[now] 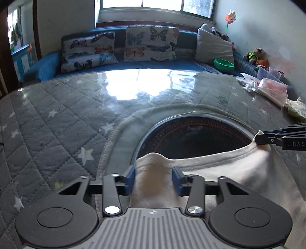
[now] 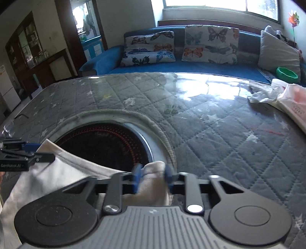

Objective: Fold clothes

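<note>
Cloth: a cream garment [image 1: 220, 172] lies at the near edge of the table, over the near rim of a dark round inset; its top hem runs left to right between the two grippers, sagging in the middle; that is its long axis; the rest falls toward the cameras, out of view.
Left gripper: the left gripper [image 1: 154, 179] holds a bunched corner of the garment between its blue pads [image 1: 131, 178]; the pads press the fold from both sides; it points forward and downward over the table; in the right wrist view it enters from the left edge [image 2: 41, 156], clamped on the raised left corner.
Right gripper: the right gripper [image 2: 152, 177] is closed on the other corner, a cream hump between its pads, which are blurred; in the left wrist view its tip [image 1: 265, 138] comes in from the right edge and pinches the raised right corner; both grippers sit level with each other, well apart, the hem stretched loosely between them.
Table: a table [image 1: 57, 118] covered with grey quilted cloth with white stars under a glossy clear sheet that mirrors the window; the dark inset [image 1: 193, 136] has rings of red dots and a stitched border around it.
Far right: a crumpled plastic bag [image 2: 262, 94] and a pale packet [image 1: 273, 91] on the table.
Room: a blue sofa [image 2: 107, 61] behind the table with butterfly cushions [image 1: 151, 43], a grey cushion [image 1: 214, 46] and a green bowl [image 1: 224, 65]; a bright window [image 1: 158, 4] above; a dark cabinet [image 2: 28, 49] at left.
</note>
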Motion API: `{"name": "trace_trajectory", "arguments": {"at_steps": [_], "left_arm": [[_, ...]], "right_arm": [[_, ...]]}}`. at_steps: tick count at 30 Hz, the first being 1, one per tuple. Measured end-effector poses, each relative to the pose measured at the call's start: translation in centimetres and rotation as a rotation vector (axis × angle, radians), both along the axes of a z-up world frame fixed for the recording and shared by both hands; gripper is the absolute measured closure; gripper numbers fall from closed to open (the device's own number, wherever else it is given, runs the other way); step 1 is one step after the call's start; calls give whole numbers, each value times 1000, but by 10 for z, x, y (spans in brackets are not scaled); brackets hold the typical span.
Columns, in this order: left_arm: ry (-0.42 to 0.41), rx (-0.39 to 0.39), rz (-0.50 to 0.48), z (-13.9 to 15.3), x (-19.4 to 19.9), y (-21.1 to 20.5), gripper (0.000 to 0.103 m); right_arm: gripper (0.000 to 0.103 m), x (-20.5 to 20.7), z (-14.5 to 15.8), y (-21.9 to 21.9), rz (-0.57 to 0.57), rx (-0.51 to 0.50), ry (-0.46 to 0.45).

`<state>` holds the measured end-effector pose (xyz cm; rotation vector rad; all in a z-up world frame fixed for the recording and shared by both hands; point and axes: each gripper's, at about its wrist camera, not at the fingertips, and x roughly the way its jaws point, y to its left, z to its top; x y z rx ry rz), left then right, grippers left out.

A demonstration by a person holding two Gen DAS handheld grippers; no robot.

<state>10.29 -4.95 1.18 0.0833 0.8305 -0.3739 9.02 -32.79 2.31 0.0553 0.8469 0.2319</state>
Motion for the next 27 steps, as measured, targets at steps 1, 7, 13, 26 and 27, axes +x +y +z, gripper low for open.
{"name": "trace_trajectory", "arguments": {"at_steps": [1, 7, 13, 26, 27], "left_arm": [[8, -16, 1, 0, 1, 1, 78], [-44, -118, -16, 23, -12, 15, 97], [-139, -206, -124, 56, -64, 39, 97], [-107, -126, -403, 37, -181, 61, 87], [-110, -138, -384, 40, -179, 64, 85]], "right_arm": [[94, -1, 0, 1, -1, -4, -4], [97, -23, 22, -4, 16, 48, -80], [97, -79, 57, -15, 123, 77, -184], [90, -192, 49, -19, 317, 37, -75], [90, -193, 51, -22, 299, 51, -75]]}}
